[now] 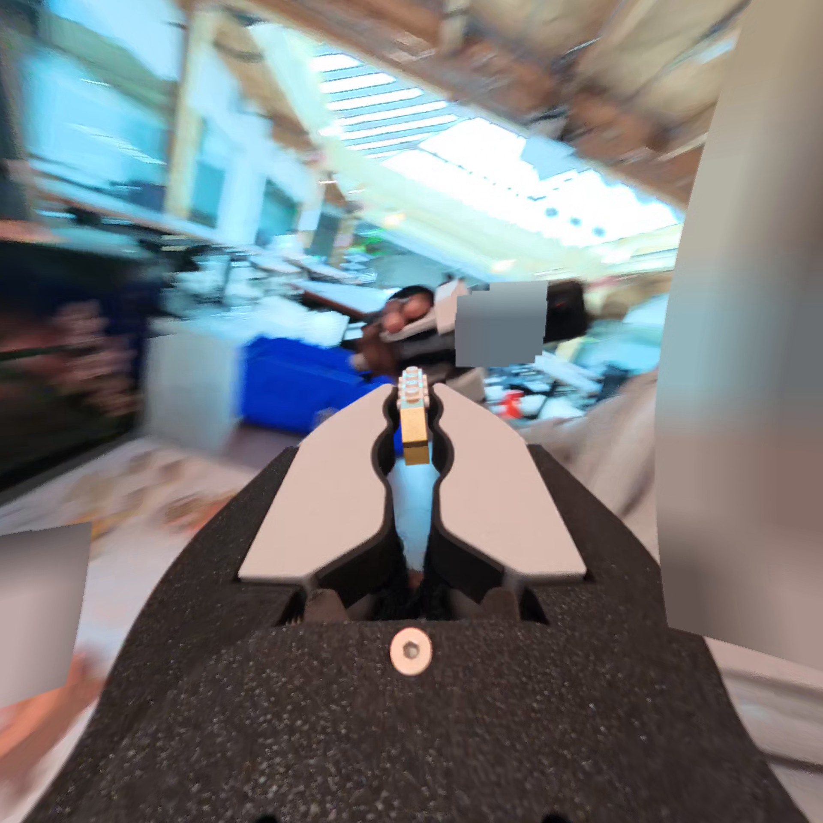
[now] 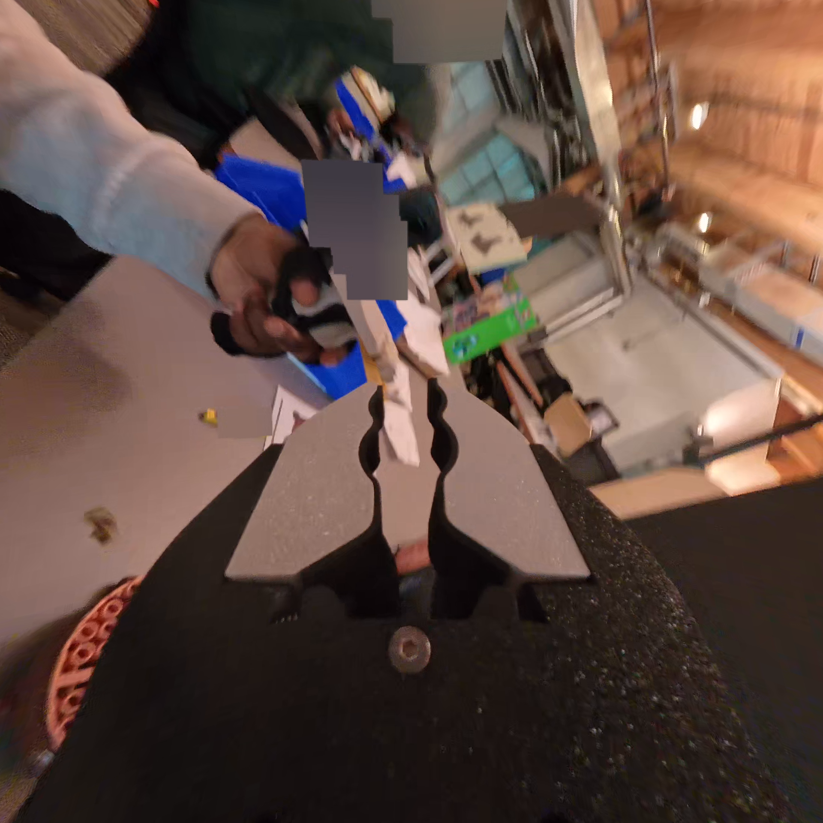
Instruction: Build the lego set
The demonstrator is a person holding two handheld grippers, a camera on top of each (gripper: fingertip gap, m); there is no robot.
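My left tongs (image 1: 413,403) pinch the small stiff brick stack (image 1: 415,416) by its flat sides at twelve o'clock, light but easily popped apart, while my right tongs (image 2: 403,392) hang spread, empty.

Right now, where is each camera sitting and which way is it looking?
Left wrist view: sits on the left tongs, tilted up toward the ceiling and room; shows them shut on a small lego piece.
Right wrist view: sits on the right tongs, facing across the grey table; shows them open and empty, plus the hand holding the other tongs.
Both show the blue bin.
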